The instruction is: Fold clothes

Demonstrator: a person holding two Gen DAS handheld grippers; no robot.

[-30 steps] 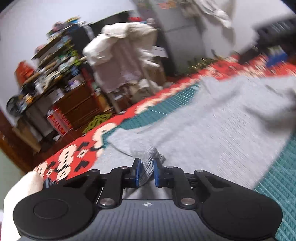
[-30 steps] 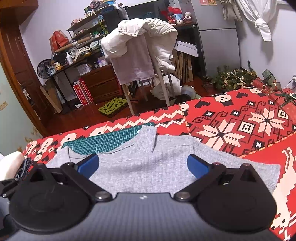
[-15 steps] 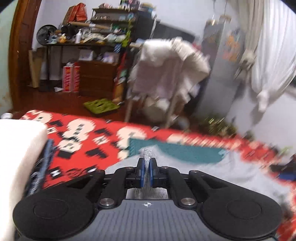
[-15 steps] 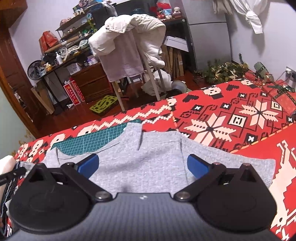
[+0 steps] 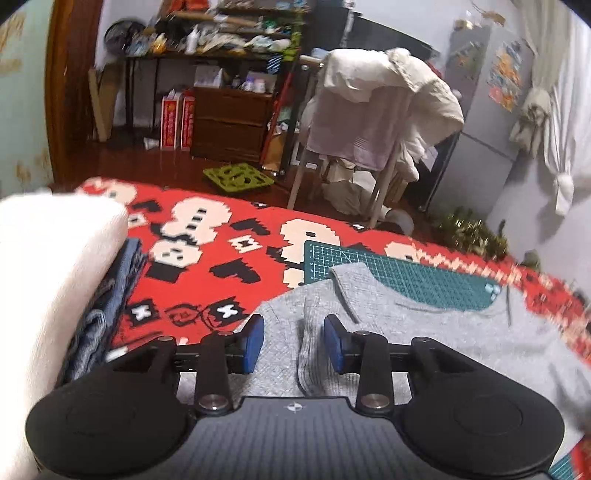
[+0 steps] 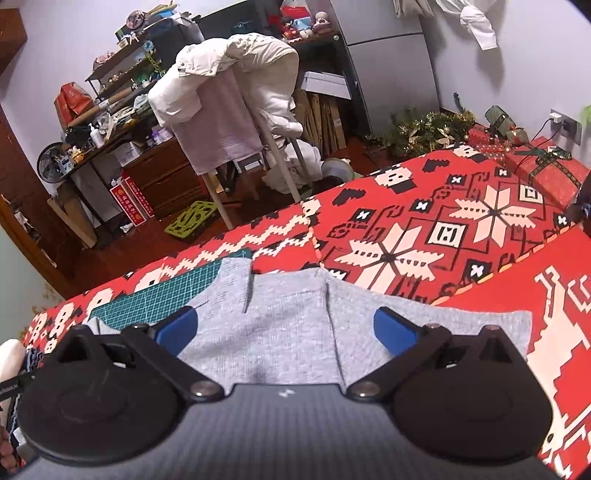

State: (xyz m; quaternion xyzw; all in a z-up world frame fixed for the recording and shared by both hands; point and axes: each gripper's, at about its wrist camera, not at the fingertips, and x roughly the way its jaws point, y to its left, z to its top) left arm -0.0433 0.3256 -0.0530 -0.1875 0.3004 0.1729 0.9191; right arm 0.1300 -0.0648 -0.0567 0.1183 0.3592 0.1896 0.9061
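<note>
A grey ribbed knit garment [image 5: 424, 332] lies spread on a green cutting mat [image 5: 399, 273] over a red patterned cloth. My left gripper [image 5: 294, 343] hovers at the garment's left edge with its jaws opening. A raised fold of the grey fabric [image 5: 308, 347] stands between the blue pads [image 5: 252, 341] without being pressed. In the right wrist view the same garment [image 6: 280, 325] lies flat, and my right gripper [image 6: 284, 328] is held wide open just above its middle, nothing gripped.
A folded stack of white and blue denim clothes [image 5: 55, 295] sits at the left. The red patterned cloth [image 6: 424, 236] stretches off to the right. Beyond the table edge stand a chair draped with clothes [image 6: 229, 110], cluttered shelves [image 5: 229, 33] and a fridge [image 5: 480, 122].
My left gripper swung left with the pinched grey fabric, rolled level, then opened and released the fold. The right gripper drifted slightly and stayed open.
</note>
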